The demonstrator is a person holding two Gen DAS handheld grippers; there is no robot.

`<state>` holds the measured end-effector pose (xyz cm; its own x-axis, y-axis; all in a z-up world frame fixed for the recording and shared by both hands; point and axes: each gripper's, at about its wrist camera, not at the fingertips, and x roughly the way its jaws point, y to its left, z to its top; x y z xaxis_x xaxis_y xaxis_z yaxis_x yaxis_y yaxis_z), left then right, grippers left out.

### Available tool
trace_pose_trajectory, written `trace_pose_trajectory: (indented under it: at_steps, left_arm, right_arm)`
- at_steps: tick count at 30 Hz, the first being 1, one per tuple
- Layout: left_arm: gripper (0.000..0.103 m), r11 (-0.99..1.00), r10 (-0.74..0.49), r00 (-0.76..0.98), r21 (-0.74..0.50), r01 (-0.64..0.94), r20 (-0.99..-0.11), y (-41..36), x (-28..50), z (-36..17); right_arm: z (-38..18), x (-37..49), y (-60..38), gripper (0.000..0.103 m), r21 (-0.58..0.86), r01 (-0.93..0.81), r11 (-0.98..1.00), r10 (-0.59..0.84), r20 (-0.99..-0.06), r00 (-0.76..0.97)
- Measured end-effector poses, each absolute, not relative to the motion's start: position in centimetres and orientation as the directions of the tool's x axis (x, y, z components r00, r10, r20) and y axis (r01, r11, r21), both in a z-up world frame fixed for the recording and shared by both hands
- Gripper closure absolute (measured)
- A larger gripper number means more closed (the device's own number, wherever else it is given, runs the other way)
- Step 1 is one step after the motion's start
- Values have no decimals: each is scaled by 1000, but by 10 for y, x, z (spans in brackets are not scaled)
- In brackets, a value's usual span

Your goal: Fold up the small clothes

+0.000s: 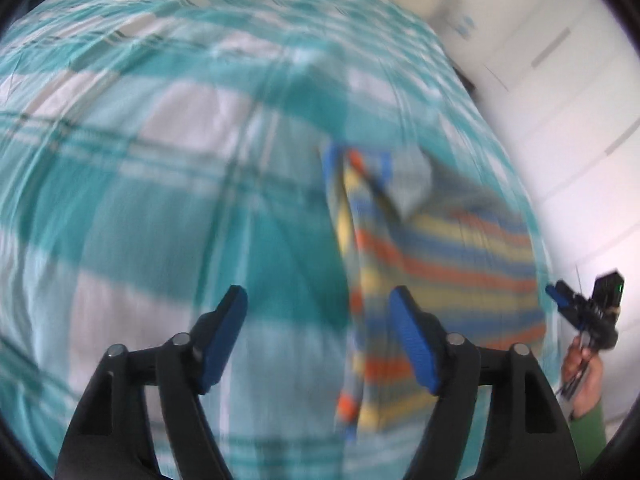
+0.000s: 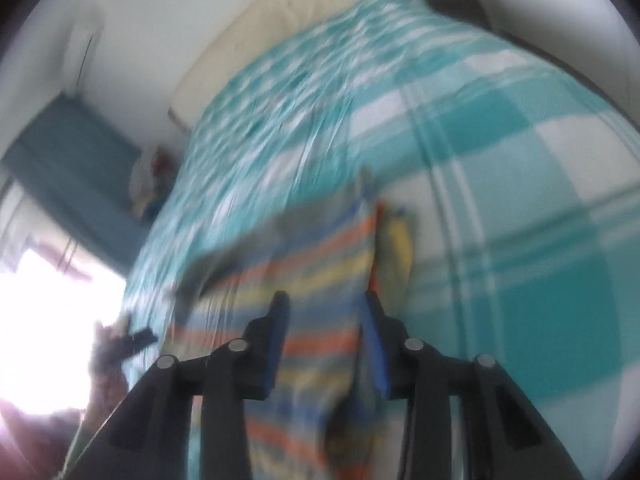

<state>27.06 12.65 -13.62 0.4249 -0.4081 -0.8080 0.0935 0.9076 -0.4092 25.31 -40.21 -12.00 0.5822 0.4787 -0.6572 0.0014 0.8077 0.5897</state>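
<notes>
Each fisheye looks forward and down along its own hand-held gripper, close over the bed point(image 1: 120, 208). Both views share the striped garment point(image 1: 440, 248) and checked bedcover point(image 2: 520, 160).

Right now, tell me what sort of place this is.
Most likely a bedroom. A teal and white checked bedspread covers a wide bed, a cream pillow lies at its far end against the wall, and white cupboard doors stand beside it. A striped garment lies on the bedspread.
</notes>
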Motion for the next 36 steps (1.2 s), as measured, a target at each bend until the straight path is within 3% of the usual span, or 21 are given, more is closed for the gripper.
trace_pose_trajectory:
  at_steps: [2, 3, 5, 6, 8, 13, 17, 20, 23, 24, 27, 30, 33, 36]
  left_arm:
    - [26, 920, -390, 398, -373, 124, -830, 115, 247, -147]
    - [29, 932, -362, 400, -335, 138, -842, 106, 239, -151]
    - [58, 948, -317, 435, -266, 175, -843, 89, 235, -150]
    - [98, 940, -336, 433, -273, 202, -836, 81, 236, -150]
    - [97, 944, -326, 435, -267, 194, -839, 75, 234, -145]
    - [99, 933, -344, 420, -255, 255, -840, 88, 213, -133]
    - [98, 941, -298, 373, -205, 269, -879, 74, 216, -151]
    - [90, 947, -289, 366, -210, 242, -885, 78, 215, -142]
    - [82, 947, -289, 429, -188, 262, -856, 86, 212, -112]
    - [78, 940, -307, 451, -193, 283, -838, 87, 215, -99]
    - [75, 890, -427, 422, -287, 356, -800, 81, 235, -81]
    - [52, 809, -533, 234, -409, 422, -813, 50, 285, -102]
    - [51, 831, -489, 157, -405, 381, -858, 24, 331, -135]
    - [54, 867, -484, 270, -417, 272, -832, 25, 384, -144]
  right_arm:
    - [-129, 224, -387, 49, 554, -23, 832, 476, -692, 544]
    - [-136, 214, -379, 49, 526, -33, 850, 461, -712, 529]
    - [-151, 208, -366, 50, 490, -54, 870, 452, -749, 484]
    - [-157, 207, -361, 66, 461, -52, 886, 429, -771, 471]
    - [-158, 208, -361, 99, 421, -27, 907, 383, -796, 469]
    - [-139, 189, -371, 100, 462, -32, 887, 429, -794, 432]
    - [-171, 191, -367, 100, 450, 13, 893, 412, -830, 376]
    - [-170, 192, -373, 99, 489, 25, 872, 437, -800, 411]
    - [-154, 182, -377, 89, 459, 3, 888, 413, -803, 429]
    - [-146, 176, -376, 84, 410, -16, 912, 373, -811, 451]
    - [-135, 166, -372, 82, 348, -66, 935, 333, -802, 496]
    - [-143, 159, -371, 82, 393, -91, 915, 380, -766, 518]
    - [-164, 157, -371, 82, 431, -78, 899, 404, -749, 525]
    - [-172, 146, -377, 81, 474, -82, 877, 431, -699, 570]
